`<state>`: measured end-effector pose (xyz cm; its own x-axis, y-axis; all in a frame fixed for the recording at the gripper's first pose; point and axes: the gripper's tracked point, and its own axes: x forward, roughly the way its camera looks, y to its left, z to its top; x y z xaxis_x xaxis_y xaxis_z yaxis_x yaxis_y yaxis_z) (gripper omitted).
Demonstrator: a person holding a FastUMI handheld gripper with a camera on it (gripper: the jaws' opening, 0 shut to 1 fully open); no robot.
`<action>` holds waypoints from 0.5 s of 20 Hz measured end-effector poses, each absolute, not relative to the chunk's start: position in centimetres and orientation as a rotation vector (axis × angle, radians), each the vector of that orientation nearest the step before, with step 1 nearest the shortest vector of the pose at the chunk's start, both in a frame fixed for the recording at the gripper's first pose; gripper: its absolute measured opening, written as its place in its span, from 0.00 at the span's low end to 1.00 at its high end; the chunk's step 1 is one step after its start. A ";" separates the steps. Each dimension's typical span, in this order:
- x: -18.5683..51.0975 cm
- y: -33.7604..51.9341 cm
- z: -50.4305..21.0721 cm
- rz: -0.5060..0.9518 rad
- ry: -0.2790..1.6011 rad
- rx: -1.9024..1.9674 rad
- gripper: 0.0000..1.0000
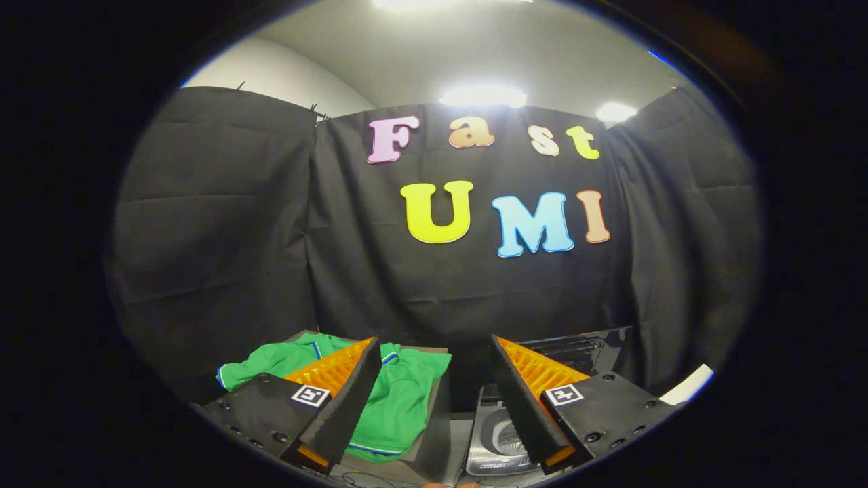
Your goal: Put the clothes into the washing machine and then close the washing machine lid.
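A gripper (pixel 434 352) hangs with its 2 fingers spread wide, holding nothing. Beyond the left finger, a green shirt (pixel 400 393) lies crumpled on a dark board. Just beside it, beyond the right finger, sits a small washer (pixel 498 440) with its lid (pixel 576 349) up. The shirt looks light, soft and floppy; a raised fold near its middle seems the best place to pinch.

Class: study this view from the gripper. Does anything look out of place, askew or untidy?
Yes. The green garment lies crumpled, one edge drooping over the dark board beneath it. The washing machine beside it stands with its lid raised. The hand-held gripper is open, holding nothing.
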<state>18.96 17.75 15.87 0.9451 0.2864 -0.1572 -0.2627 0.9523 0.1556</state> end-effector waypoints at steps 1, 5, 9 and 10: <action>19.6 18.6 15.8 0.288 0.205 0.125 0.99; 21.6 22.4 15.4 0.341 0.310 0.121 1.00; 22.6 26.3 13.4 0.403 0.431 0.095 0.99; 22.9 27.2 12.8 0.413 0.458 0.086 0.99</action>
